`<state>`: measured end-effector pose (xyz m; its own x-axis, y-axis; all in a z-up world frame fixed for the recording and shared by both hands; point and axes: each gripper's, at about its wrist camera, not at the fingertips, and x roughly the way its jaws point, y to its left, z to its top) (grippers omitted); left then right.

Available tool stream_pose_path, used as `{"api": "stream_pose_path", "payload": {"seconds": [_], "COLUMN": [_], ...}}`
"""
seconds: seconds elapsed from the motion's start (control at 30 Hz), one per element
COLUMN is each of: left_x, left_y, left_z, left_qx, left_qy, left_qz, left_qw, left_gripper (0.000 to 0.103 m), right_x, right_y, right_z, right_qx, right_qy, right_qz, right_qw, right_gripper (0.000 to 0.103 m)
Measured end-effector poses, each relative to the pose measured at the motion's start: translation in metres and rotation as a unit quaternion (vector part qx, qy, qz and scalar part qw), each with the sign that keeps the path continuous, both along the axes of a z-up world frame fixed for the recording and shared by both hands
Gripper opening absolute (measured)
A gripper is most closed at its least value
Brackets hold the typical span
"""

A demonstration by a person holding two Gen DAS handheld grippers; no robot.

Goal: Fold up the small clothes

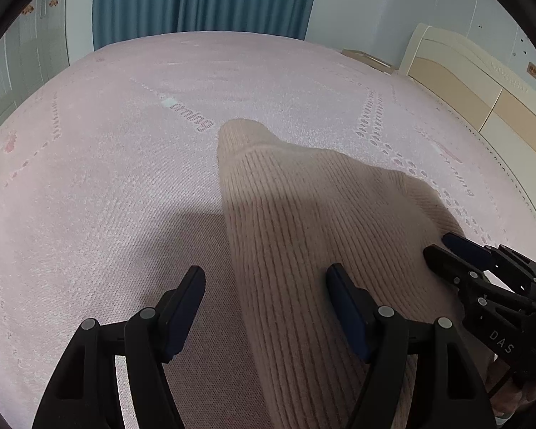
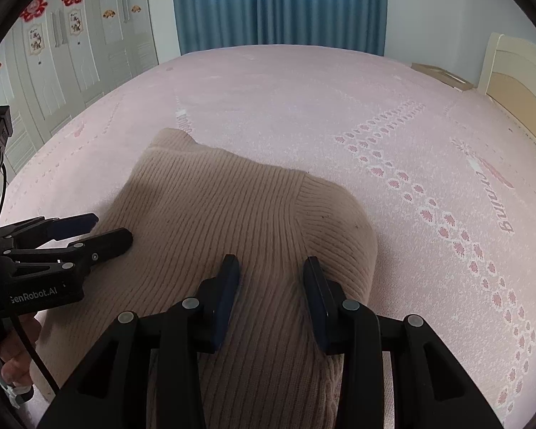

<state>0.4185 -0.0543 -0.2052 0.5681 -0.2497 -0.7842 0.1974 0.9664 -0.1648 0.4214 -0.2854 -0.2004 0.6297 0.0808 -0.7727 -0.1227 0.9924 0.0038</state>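
Note:
A beige ribbed knit garment (image 1: 303, 221) lies folded on the pink bed; it also shows in the right wrist view (image 2: 225, 214). My left gripper (image 1: 266, 282) is open, its jaws wide apart over the garment's left edge, holding nothing. It shows from the side in the right wrist view (image 2: 112, 230). My right gripper (image 2: 271, 268) is open, its jaws astride the garment's near right part by the ribbed cuff, with knit between them. It shows in the left wrist view (image 1: 443, 245) at the garment's right edge.
The pink patterned mattress (image 2: 303, 107) stretches far ahead. A cream headboard (image 1: 475, 82) stands at the right, blue curtains (image 2: 278, 3) behind, and white wardrobe doors (image 2: 71, 46) at the left. A flat box (image 2: 443, 75) lies near the headboard.

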Motion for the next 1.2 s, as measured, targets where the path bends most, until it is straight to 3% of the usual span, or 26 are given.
{"api": "stream_pose_path", "payload": {"seconds": [0.33, 0.57, 0.77, 0.87, 0.97, 1.07, 1.2], "left_x": [-0.004, -0.032, -0.061, -0.07, -0.071, -0.067, -0.067], "left_y": [0.008, 0.011, 0.003, 0.001, -0.006, -0.011, -0.008], "left_z": [0.007, 0.015, 0.016, 0.009, -0.004, -0.004, 0.003], "left_qx": [-0.03, -0.05, -0.028, -0.034, -0.016, -0.008, -0.028], "left_qy": [0.002, 0.011, 0.012, 0.033, 0.048, 0.042, 0.032], "left_qz": [-0.009, -0.023, -0.03, -0.04, -0.035, -0.032, -0.026], "left_qw": [0.9995, 0.9984, 0.9991, 0.9981, 0.9981, 0.9986, 0.9987], "left_gripper": [0.068, 0.068, 0.069, 0.069, 0.071, 0.075, 0.074], "right_x": [-0.007, -0.035, -0.062, -0.076, -0.079, -0.071, -0.071], "right_y": [-0.012, -0.028, -0.024, -0.029, -0.032, -0.028, -0.03], "right_z": [0.009, 0.022, 0.024, 0.021, 0.019, 0.005, 0.012], "right_qx": [0.045, 0.073, 0.044, 0.059, 0.062, 0.028, 0.033], "right_qy": [-0.017, -0.025, -0.011, -0.002, -0.001, 0.027, 0.017], "right_qz": [0.001, -0.019, -0.029, -0.039, -0.042, -0.054, -0.044], "right_qw": [0.999, 0.997, 0.999, 0.997, 0.997, 0.998, 0.998], "right_gripper": [0.037, 0.037, 0.037, 0.037, 0.037, 0.036, 0.037]}}
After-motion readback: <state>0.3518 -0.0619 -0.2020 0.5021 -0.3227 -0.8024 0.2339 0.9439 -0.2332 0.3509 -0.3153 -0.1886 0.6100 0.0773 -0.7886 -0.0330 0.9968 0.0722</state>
